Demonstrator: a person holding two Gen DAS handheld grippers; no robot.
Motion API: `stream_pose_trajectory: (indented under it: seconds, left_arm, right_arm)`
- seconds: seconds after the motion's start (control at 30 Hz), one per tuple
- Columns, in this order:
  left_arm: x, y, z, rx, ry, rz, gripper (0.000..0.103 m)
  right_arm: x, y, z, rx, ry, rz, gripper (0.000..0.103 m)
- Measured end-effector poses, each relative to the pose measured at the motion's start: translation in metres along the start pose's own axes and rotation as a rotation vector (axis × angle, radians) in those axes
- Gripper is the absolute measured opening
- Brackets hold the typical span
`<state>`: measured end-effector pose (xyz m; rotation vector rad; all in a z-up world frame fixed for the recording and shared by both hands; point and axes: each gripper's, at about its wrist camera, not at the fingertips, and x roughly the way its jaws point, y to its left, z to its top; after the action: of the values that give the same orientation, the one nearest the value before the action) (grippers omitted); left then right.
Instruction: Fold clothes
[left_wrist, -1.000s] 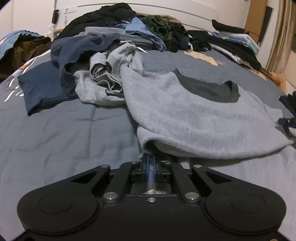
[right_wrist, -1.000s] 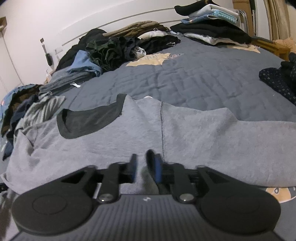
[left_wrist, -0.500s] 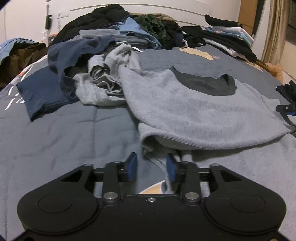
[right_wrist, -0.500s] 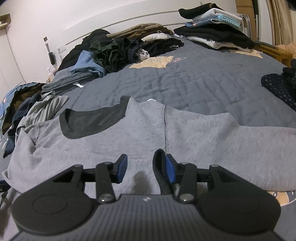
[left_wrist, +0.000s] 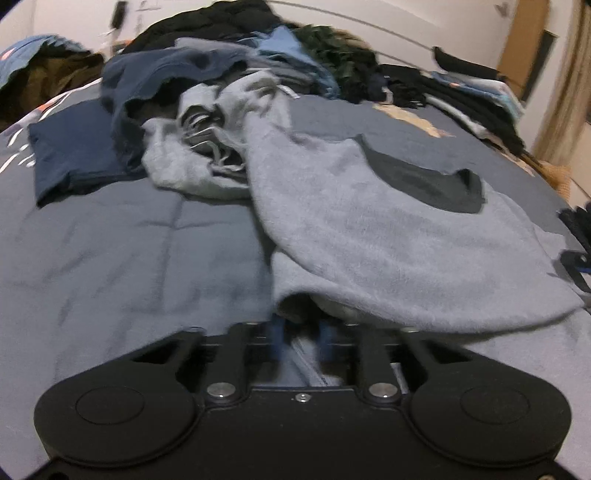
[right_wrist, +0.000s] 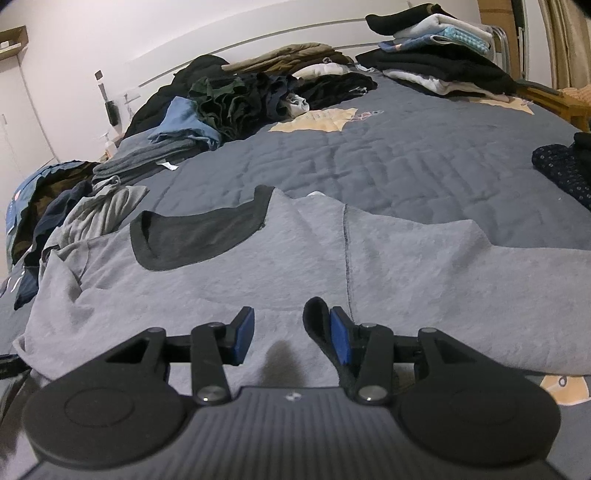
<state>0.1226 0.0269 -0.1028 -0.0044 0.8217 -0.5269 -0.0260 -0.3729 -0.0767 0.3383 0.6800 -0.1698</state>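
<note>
A grey sweatshirt (right_wrist: 295, 266) with a dark collar (right_wrist: 195, 236) lies folded over on the bed; it also shows in the left wrist view (left_wrist: 388, 240). My right gripper (right_wrist: 284, 332) is open just above the sweatshirt's near part, and a dark fabric strip hangs beside its right pad (right_wrist: 340, 336). My left gripper (left_wrist: 299, 332) is open, its blurred blue pads at the sweatshirt's folded hem with cloth between them. The right gripper's tip (left_wrist: 576, 262) shows at the right edge of the left wrist view.
A blue-grey quilt (right_wrist: 406, 155) covers the bed. A heap of unfolded clothes (left_wrist: 207, 96) lies at the far left, also in the right wrist view (right_wrist: 229, 99). Folded stacks (right_wrist: 436, 55) sit at the far right. A dark patterned garment (right_wrist: 561, 173) lies at the right edge.
Both grippers let go of the sweatshirt's folded edge and opened. The right one has since widened; the left one has pushed forward to the hem, its view now blurred.
</note>
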Motion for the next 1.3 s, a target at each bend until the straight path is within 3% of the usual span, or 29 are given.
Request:
stream_pose_trajectory:
  seconds: [0.23,0.27,0.33,0.37,0.43,0.53,0.6,0.63,0.7,0.73,0.83,0.93,1.0,1.07,1.3]
  left_arm:
    - [-0.025,0.014,0.009,0.025,-0.063,0.086,0.008]
    - [-0.03,0.017,0.011,0.027,-0.076,0.107,0.0]
    - [-0.041,0.021,0.014,0.078,-0.107,0.231,0.0]
    - [-0.044,0.027,0.015,0.077,-0.106,0.246,0.0]
    - [-0.05,0.045,0.016,-0.007,-0.082,0.172,0.0]
    - [-0.053,0.043,0.014,0.021,-0.08,0.133,0.002]
    - [-0.052,0.034,0.012,0.075,-0.082,0.122,0.006]
    - [-0.051,0.029,0.01,0.094,-0.085,0.11,0.013]
    - [-0.043,0.014,0.007,0.166,-0.087,0.115,0.044]
    - [-0.041,0.007,0.005,0.214,-0.101,0.131,0.05]
    - [-0.029,-0.01,0.0,0.321,-0.126,0.165,0.054]
    - [-0.014,-0.019,-0.003,0.386,-0.134,0.187,0.05]
    - [-0.004,-0.024,-0.005,0.417,-0.136,0.198,0.041]
    - [0.0,-0.025,-0.007,0.421,-0.137,0.19,0.019]
    - [-0.012,-0.008,-0.008,0.363,-0.122,0.176,0.01]
  right_arm:
    - [0.007,0.002,-0.007,-0.034,0.008,-0.012,0.044]
    - [0.009,0.001,-0.009,-0.037,0.013,-0.02,0.044]
    - [0.012,0.0,-0.011,-0.04,0.021,-0.034,0.044]
    - [0.014,-0.002,-0.012,-0.04,0.024,-0.038,0.044]
    - [0.014,-0.003,-0.012,-0.034,0.025,-0.038,0.044]
    - [0.013,-0.002,-0.012,-0.033,0.025,-0.037,0.044]
    - [0.012,-0.001,-0.012,-0.033,0.024,-0.033,0.044]
    - [0.012,0.0,-0.012,-0.033,0.024,-0.032,0.044]
    - [0.012,0.0,-0.012,-0.035,0.025,-0.03,0.044]
    - [0.012,0.0,-0.012,-0.036,0.025,-0.029,0.044]
    - [0.012,-0.001,-0.011,-0.036,0.022,-0.03,0.044]
    - [0.012,-0.002,-0.01,-0.027,0.021,-0.032,0.044]
    - [0.013,-0.002,-0.01,-0.029,0.025,-0.031,0.044]
    - [0.015,-0.001,-0.01,-0.039,0.025,-0.034,0.044]
    - [0.015,-0.004,-0.011,-0.032,0.027,-0.029,0.044]
